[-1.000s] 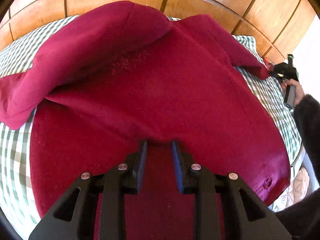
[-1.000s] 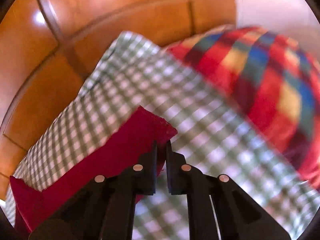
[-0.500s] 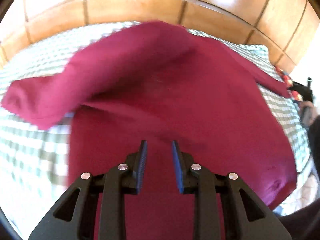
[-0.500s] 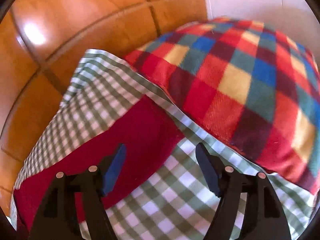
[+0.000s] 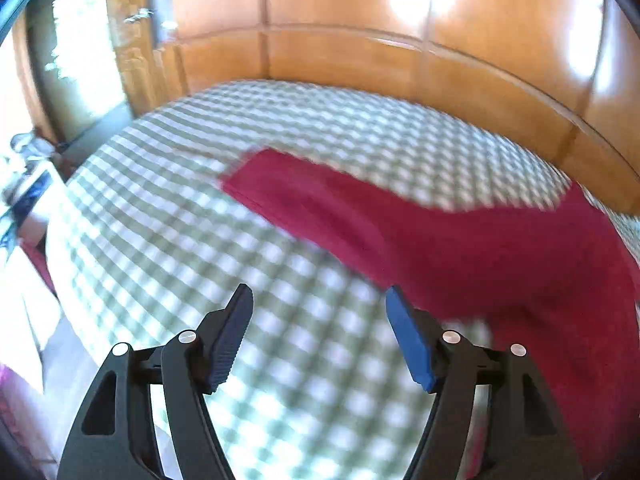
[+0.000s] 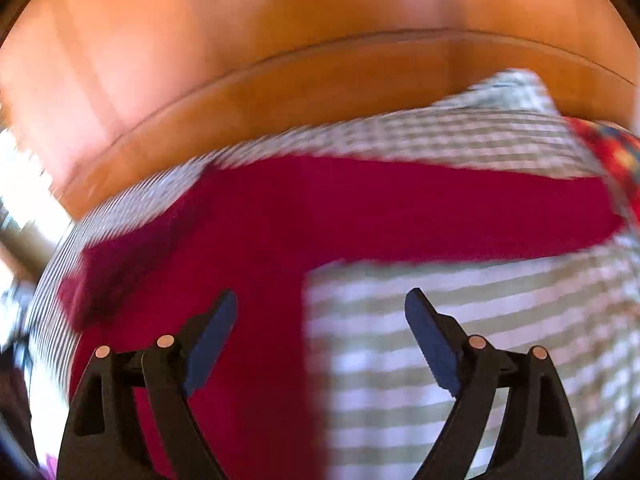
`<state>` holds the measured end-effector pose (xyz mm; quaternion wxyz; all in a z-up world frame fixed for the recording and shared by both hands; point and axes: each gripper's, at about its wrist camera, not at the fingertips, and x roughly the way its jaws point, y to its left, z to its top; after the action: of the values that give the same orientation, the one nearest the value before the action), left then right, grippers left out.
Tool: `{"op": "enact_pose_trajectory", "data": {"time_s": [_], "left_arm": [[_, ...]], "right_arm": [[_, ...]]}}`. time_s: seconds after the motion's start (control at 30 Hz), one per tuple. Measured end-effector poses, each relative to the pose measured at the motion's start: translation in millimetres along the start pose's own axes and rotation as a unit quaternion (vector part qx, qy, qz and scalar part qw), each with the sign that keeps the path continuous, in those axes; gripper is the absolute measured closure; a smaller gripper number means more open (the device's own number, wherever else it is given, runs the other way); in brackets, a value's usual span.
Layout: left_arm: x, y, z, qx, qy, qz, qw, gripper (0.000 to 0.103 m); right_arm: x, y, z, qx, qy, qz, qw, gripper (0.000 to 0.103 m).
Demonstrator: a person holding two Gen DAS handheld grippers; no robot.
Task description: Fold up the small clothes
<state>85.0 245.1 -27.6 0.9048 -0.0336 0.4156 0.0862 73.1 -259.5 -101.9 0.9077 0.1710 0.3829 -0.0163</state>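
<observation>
A dark red long-sleeved garment [image 5: 480,252] lies spread on a green-and-white checked bed cover [image 5: 180,240]. In the left wrist view one sleeve stretches out to the left, and my left gripper [image 5: 318,300] hangs over bare cover just left of the garment's body, its jaws opening with nothing between them. In the right wrist view the red garment [image 6: 320,216] fills the middle, the other sleeve reaching right. My right gripper [image 6: 320,304] hovers above the body's right edge, jaws opening wide and empty. Both views are blurred by motion.
A wooden panelled wall [image 5: 360,40] runs close behind the bed. A red, blue and yellow plaid blanket [image 6: 612,148] lies at the far right. Beyond the bed's left edge stand a wooden-framed mirror [image 5: 80,60] and cluttered furniture [image 5: 24,184].
Both grippers let go of the garment and opened. The left one swung left off the body over bare cover. The right one left the sleeve end and swung back toward the garment's body.
</observation>
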Motion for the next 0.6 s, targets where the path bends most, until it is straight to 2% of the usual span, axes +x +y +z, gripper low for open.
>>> {"op": "enact_pose_trajectory", "data": {"time_s": [0.07,0.1,0.17,0.27,0.37,0.5,0.53,0.6], "left_arm": [[-4.1,-5.5,16.3,0.036,-0.033,0.007,0.9988,0.035],[-3.9,-17.2,25.8,0.079,-0.048,0.013,0.9956,0.035],[5.4,-37.4,38.5,0.145,-0.054,0.018,0.9878,0.035],[39.0,-69.7,52.3,0.227,-0.025,-0.014,0.9734,0.035],[82.6,-97.9,56.4,0.310,0.023,-0.043,0.9497,0.035],[125.0,-115.3,57.9,0.346,0.061,-0.080,0.9327,0.034],[131.3,-116.8,57.1,0.353,0.069,-0.088,0.9288,0.028],[145.6,-118.7,51.3,0.368,0.079,-0.094,0.9217,0.023]], "right_arm": [[20.3,36.6,-11.5,-0.036,0.023,0.025,0.999,0.018],[31.1,57.4,-19.2,-0.057,0.037,0.038,0.997,0.018],[44.3,84.1,-31.9,-0.084,0.055,0.052,0.994,0.018],[60.9,106.8,-46.7,-0.114,0.068,0.050,0.990,0.018],[71.6,112.5,-54.2,-0.113,0.085,0.050,0.989,0.018],[79.6,106.5,-56.2,-0.105,0.096,0.045,0.989,0.017],[77.5,102.6,-54.8,-0.105,0.097,0.043,0.989,0.016],[82.8,103.2,-53.2,-0.105,0.099,0.042,0.989,0.014]]}}
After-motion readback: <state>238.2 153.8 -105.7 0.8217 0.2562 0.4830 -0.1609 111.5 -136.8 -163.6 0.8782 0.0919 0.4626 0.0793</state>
